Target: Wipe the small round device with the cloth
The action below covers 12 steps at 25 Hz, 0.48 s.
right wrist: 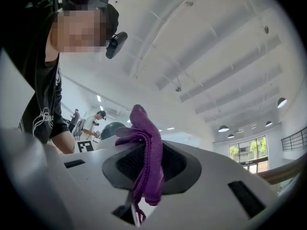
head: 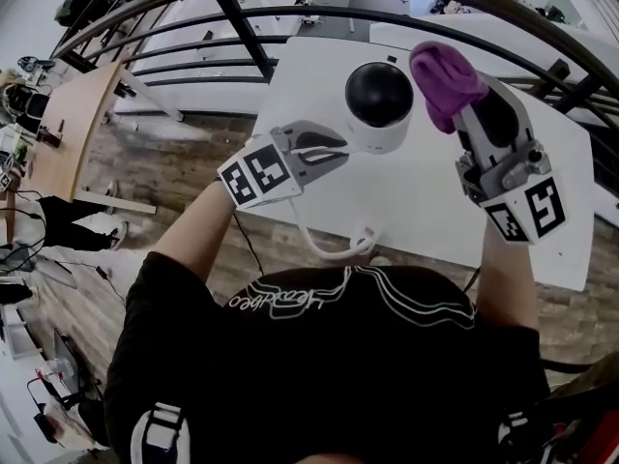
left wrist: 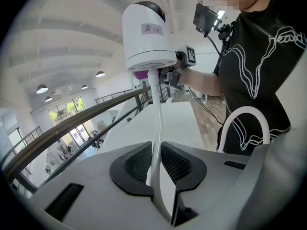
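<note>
Table (head: pixel 416 201): white, flat, rectangular; its near edge is hidden behind the person's black shirt (head: pixel 319 356) and its right end runs out behind the right gripper. Railing (head: pixel 290 13): dark curved metal bars beyond and around the table, crossing the top of the head view. Floor (head: pixel 193 162): wood planks, seen left of the table. Left gripper (head: pixel 337 151): grey shell with black ribbed pads, marker cube at its rear; its tips point at the device's lower left side. Its jaws are clenched on the cable (left wrist: pixel 157 123), which passes straight between the pads. Right gripper (head: pixel 466 104): tips fully covered by the cloth in the head view, so contact with the device cannot be judged there; its jaws are clamped on the cloth (right wrist: pixel 146 143). Device (head: pixel 379 104): small, round, smooth white body with a glossy black dome, over the far middle of the table between the two grippers. In the left gripper view it stands above the jaws at the cable's upper end, a small label on its side too blurred to read. Whether its base rests on the table cannot be told. Cloth (head: pixel 445 80): purple, soft knit, bunched, just beside the device's right side; a purple sliver shows under the device base. Cable: thin, white, smooth; it loops down toward the near table edge.
</note>
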Available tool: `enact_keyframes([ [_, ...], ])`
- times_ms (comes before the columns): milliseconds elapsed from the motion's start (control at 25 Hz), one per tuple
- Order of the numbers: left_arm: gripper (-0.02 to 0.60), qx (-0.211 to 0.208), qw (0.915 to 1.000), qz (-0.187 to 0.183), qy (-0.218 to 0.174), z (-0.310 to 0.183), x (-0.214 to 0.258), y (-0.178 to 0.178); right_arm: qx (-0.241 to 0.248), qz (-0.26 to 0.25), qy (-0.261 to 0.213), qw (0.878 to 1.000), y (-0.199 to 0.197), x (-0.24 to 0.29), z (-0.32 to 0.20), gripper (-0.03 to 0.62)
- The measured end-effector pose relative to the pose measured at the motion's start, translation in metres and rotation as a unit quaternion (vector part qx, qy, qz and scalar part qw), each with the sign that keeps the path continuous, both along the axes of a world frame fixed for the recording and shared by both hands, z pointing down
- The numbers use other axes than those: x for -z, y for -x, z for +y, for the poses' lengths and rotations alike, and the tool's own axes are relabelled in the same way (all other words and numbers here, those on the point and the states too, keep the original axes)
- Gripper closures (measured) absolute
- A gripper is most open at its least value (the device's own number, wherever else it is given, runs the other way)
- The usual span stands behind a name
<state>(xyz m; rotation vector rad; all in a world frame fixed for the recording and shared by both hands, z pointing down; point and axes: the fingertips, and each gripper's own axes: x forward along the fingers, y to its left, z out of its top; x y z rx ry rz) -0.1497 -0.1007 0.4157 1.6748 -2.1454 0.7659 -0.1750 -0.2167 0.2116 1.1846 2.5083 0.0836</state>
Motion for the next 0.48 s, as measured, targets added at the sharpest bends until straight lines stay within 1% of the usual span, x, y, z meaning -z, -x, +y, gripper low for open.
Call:
enact_keyframes([
  [120,0.52,0.011,0.9999,-0.001,0.001,0.001,0.002,-0.001,0.046,0.006,0.012,0.999,0.001,0.001,0.013,0.522],
  [200,0.52,0.016,0.9999,-0.002,0.002,0.0,0.002,-0.002,0.071,0.005,0.009,0.997,-0.002,-0.002,0.02,0.522],
  [360,0.52,0.026,0.9996,-0.001,0.008,-0.001,-0.002,-0.003,0.112,0.006,0.01,0.994,-0.005,-0.011,0.028,0.522],
  [480,0.52,0.033,0.9994,-0.001,0.013,0.001,-0.005,-0.001,0.134,0.008,0.013,0.991,-0.005,-0.015,0.031,0.522],
])
